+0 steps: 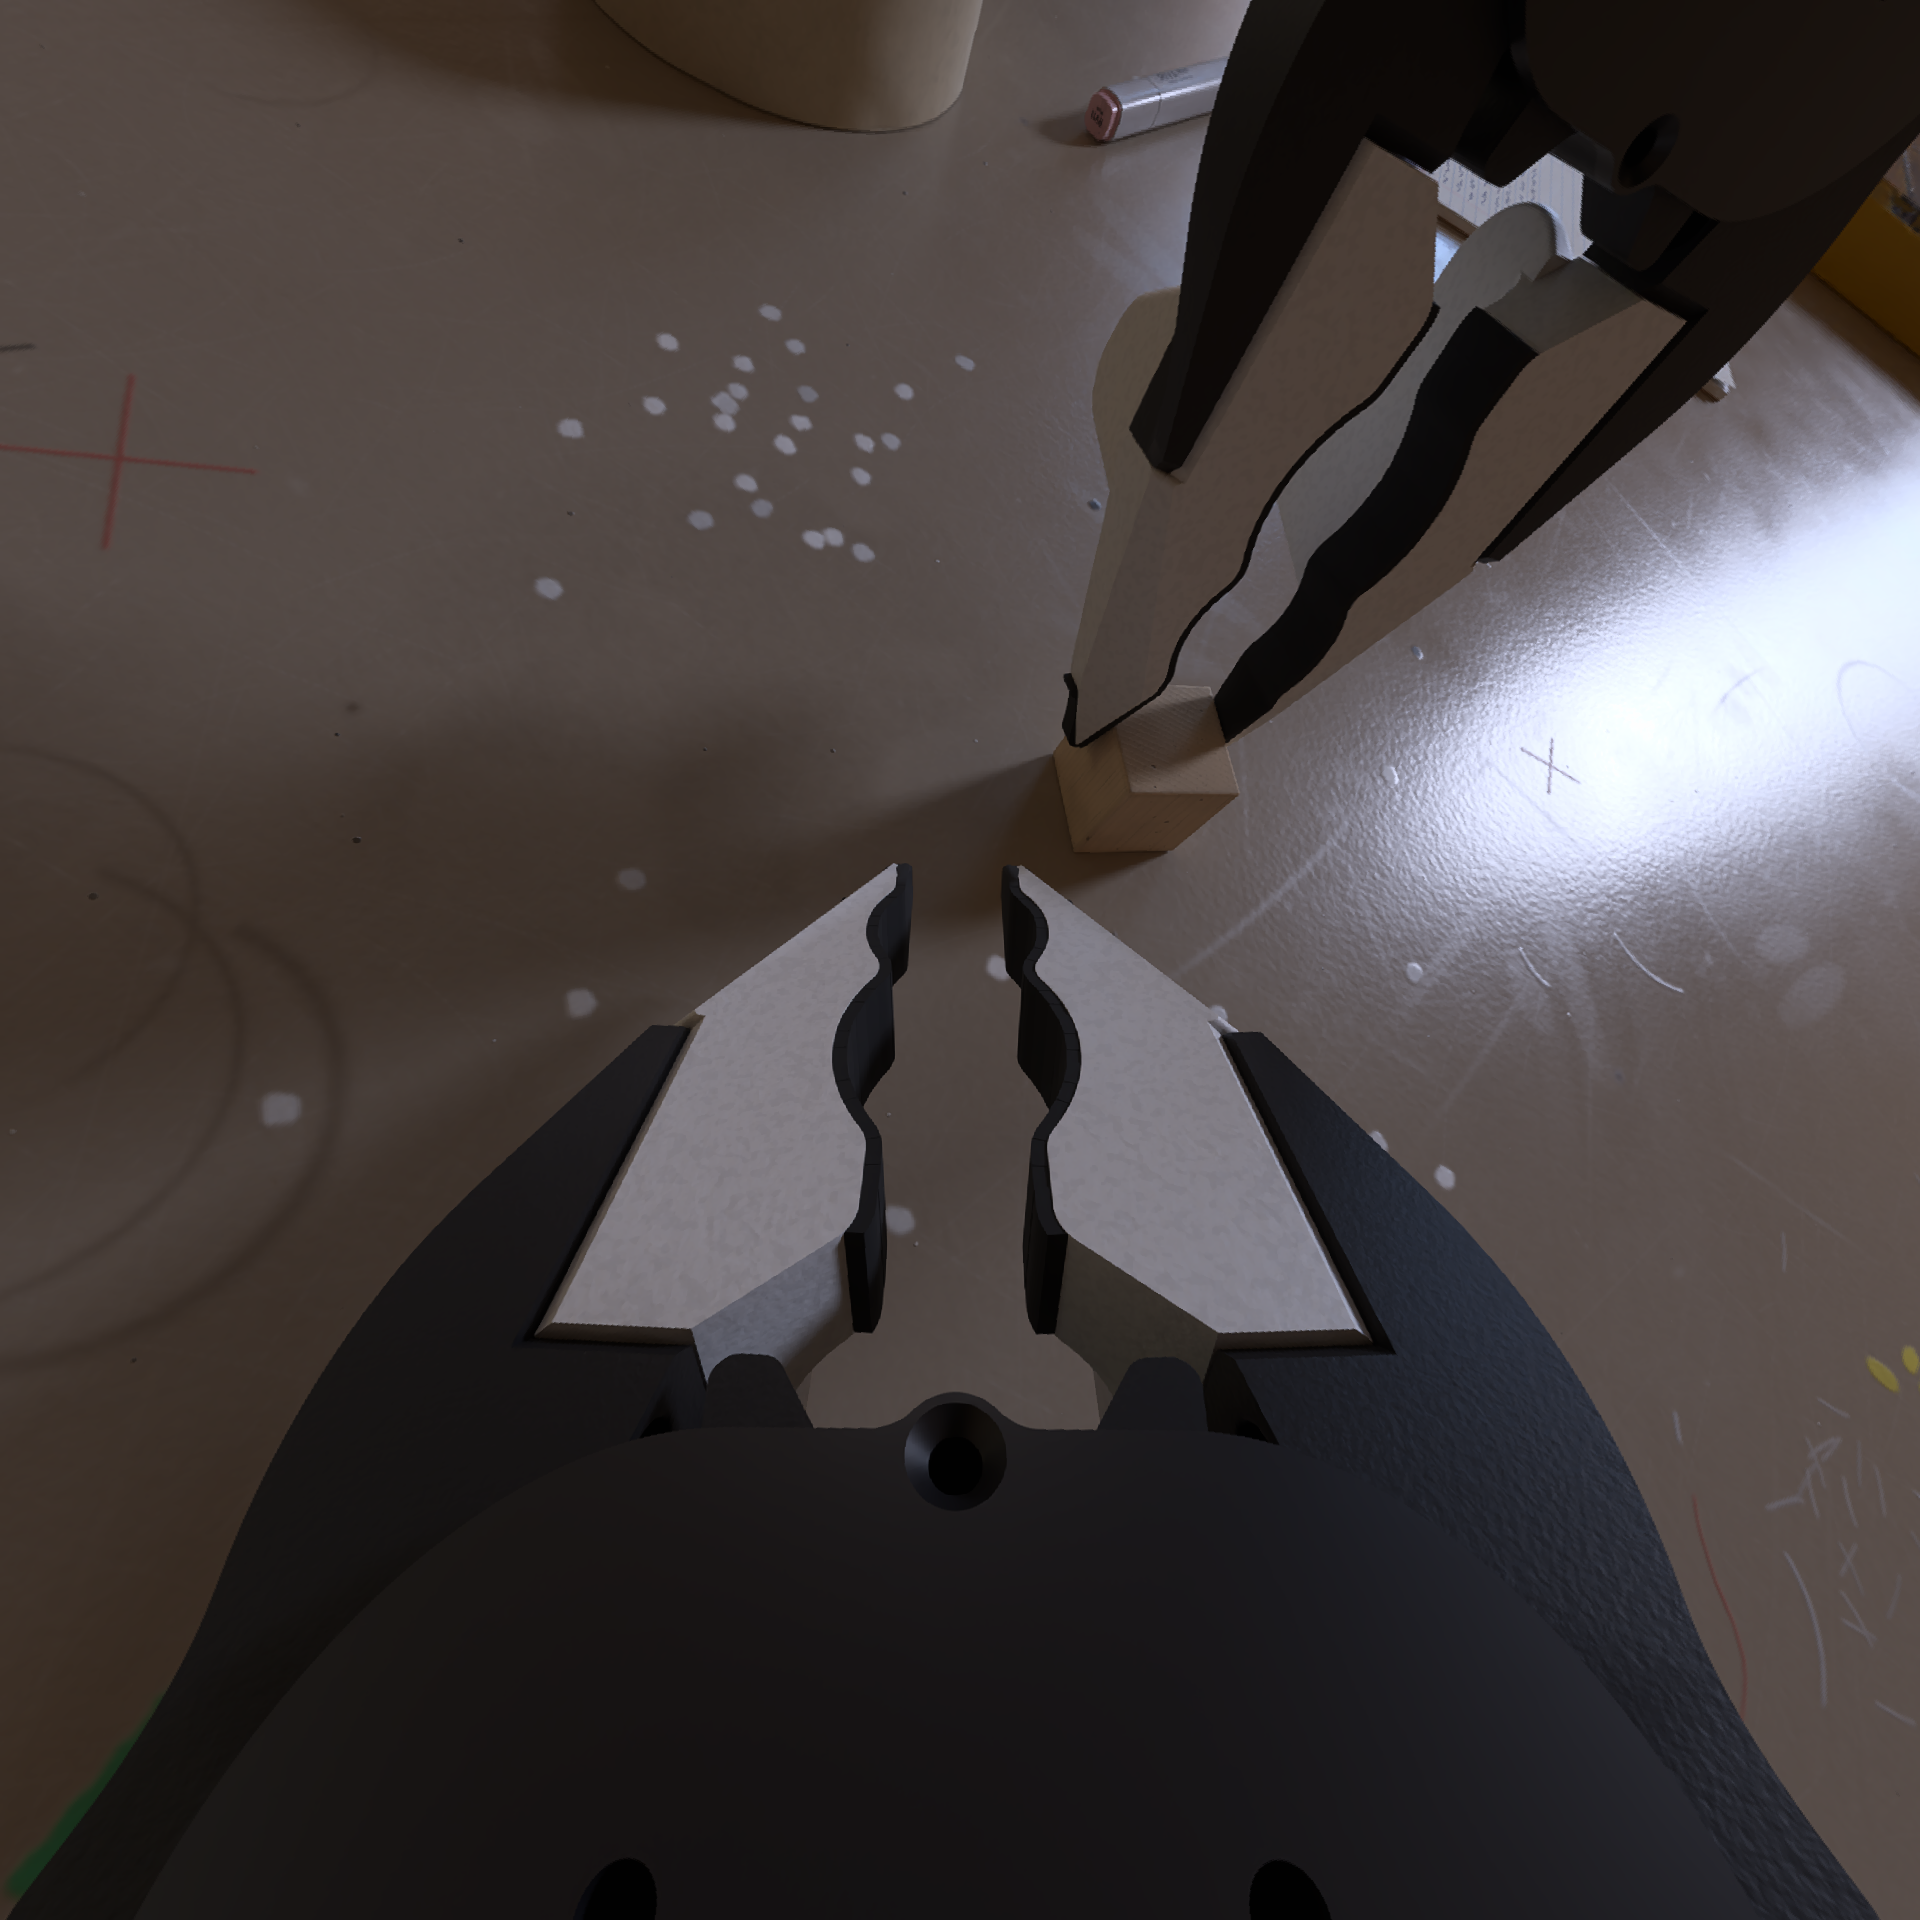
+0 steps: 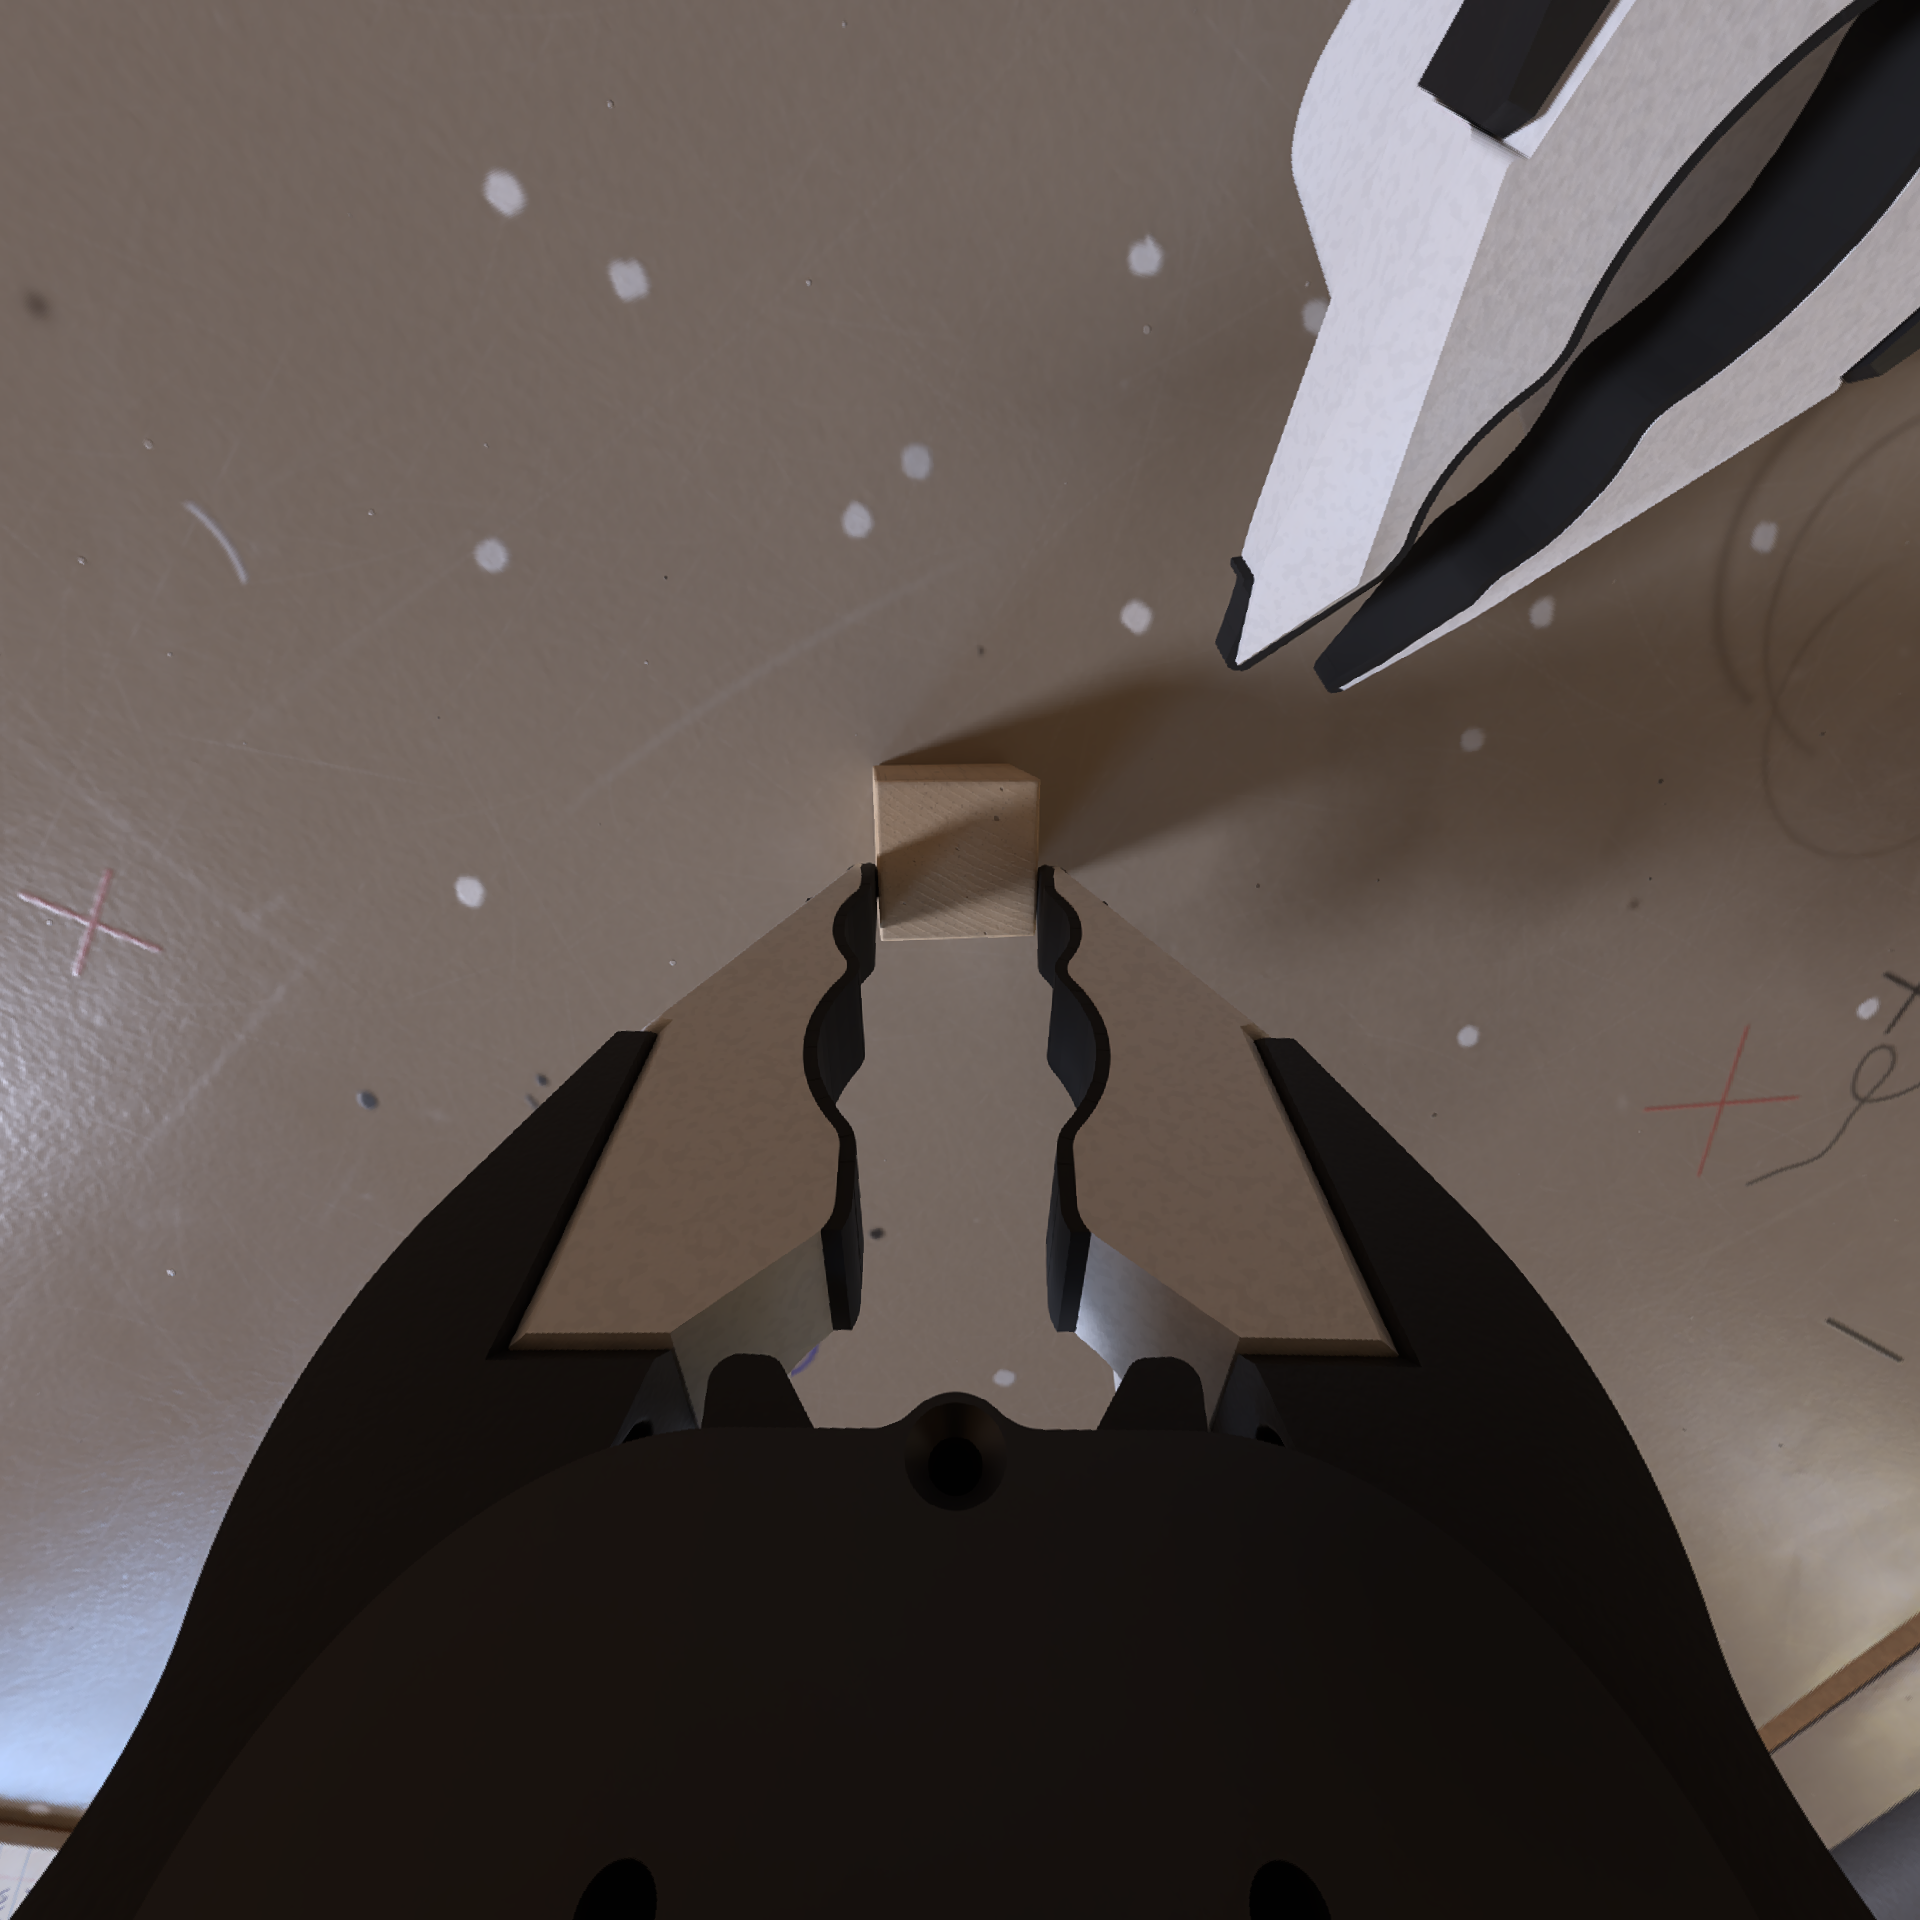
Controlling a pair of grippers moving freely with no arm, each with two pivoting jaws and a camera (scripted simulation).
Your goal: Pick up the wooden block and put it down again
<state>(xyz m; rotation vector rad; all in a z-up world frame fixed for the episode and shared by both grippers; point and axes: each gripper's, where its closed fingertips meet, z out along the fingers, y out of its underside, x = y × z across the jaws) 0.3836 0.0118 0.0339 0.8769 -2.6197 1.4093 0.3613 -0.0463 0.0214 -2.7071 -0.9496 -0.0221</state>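
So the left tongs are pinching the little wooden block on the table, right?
Not quite: it's the right tongs pinching the wooden block on the table, as the right wrist view shows. The left tongs are holding nothing, a little way off from the block.

Wooden block (image 2: 956, 847): small, pale, cube-like, fine diagonal grain on top face, edges sharp. Sits upright and flat on the tan table surface (image 2: 520, 675), casting a shadow behind it. Right gripper (image 2: 958, 894) fingertips bracket its near half, one against each side face. In left wrist view, block (image 1: 1153, 795) looks undamaged.
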